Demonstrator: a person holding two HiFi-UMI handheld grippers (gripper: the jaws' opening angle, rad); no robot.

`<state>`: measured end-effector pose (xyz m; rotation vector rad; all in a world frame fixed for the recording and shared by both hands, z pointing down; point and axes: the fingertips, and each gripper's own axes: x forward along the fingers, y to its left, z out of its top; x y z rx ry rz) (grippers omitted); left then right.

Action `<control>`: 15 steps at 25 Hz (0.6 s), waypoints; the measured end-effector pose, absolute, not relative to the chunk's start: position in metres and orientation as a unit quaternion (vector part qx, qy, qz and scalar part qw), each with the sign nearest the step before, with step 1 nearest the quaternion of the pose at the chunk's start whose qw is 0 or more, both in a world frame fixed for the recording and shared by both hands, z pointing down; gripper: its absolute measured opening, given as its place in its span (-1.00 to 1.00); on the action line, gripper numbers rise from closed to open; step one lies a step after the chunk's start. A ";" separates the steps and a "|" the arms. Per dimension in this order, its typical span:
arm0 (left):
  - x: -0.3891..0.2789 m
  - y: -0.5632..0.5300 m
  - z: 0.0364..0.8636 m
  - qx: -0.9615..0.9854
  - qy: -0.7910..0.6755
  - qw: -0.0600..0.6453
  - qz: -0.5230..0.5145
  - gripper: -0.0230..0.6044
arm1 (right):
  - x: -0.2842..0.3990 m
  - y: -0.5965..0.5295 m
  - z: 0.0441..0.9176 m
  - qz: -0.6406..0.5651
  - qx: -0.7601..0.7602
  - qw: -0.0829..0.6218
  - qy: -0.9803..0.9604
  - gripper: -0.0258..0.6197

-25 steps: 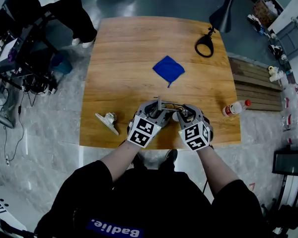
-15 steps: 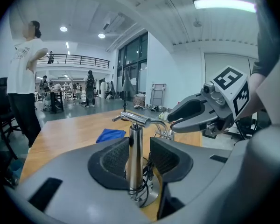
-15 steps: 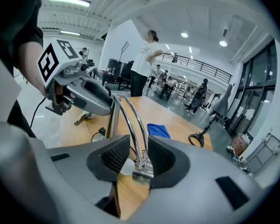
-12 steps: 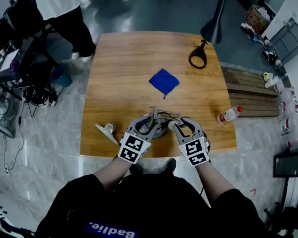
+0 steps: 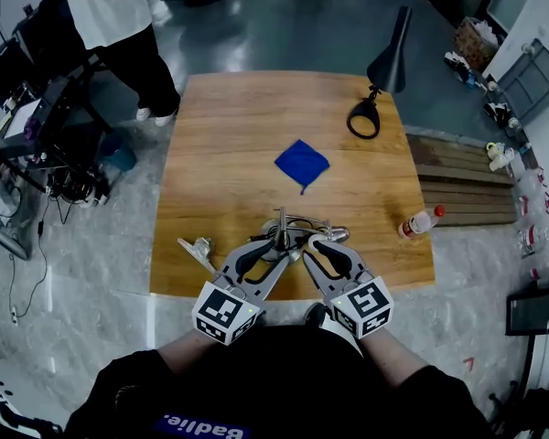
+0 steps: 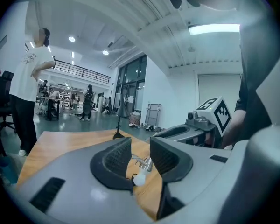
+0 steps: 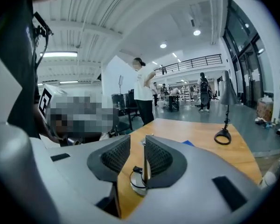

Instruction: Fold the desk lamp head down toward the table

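Observation:
A small silver desk lamp [image 5: 285,234] stands near the table's front edge. Its short post is upright and its arm and head lie low to the right [image 5: 328,230]. My left gripper [image 5: 265,256] and right gripper [image 5: 313,256] hover side by side just in front of and above it, both open and holding nothing. In the left gripper view the lamp's white bulb [image 6: 139,179] shows below the open gripper [image 6: 140,146]. In the right gripper view the post [image 7: 145,166] and round base [image 7: 133,186] show through the gap of the open gripper [image 7: 136,146].
A black cone-shade lamp [image 5: 387,58] with a ring base [image 5: 363,117] stands at the far right corner. A blue cloth [image 5: 302,164] lies mid-table. A metal clip [image 5: 197,247] sits front left, a bottle [image 5: 419,222] at the right edge. A person [image 5: 119,26] stands beyond the far left corner.
Both grippers have risen off the silver lamp and drawn back toward the table's front edge. The lamp stays where it was.

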<state>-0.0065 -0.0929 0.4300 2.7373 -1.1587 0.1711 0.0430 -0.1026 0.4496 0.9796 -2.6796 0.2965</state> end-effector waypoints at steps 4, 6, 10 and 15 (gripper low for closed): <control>-0.005 -0.081 0.412 0.920 -0.383 0.077 0.030 -0.55 | 0.038 -0.086 0.421 0.099 0.305 0.101 -0.942 -0.74; -0.004 -0.078 0.403 0.922 -0.380 0.073 0.021 -0.64 | 0.034 -0.080 0.405 0.098 0.288 0.081 -0.949 -0.83; -0.002 -0.075 0.391 0.923 -0.379 0.067 0.011 -0.86 | 0.027 -0.077 0.385 0.086 0.275 0.064 -0.956 -0.90; 0.002 -0.075 0.389 0.925 -0.374 0.066 0.007 -0.90 | 0.027 -0.075 0.381 0.073 0.271 0.057 -0.958 -0.90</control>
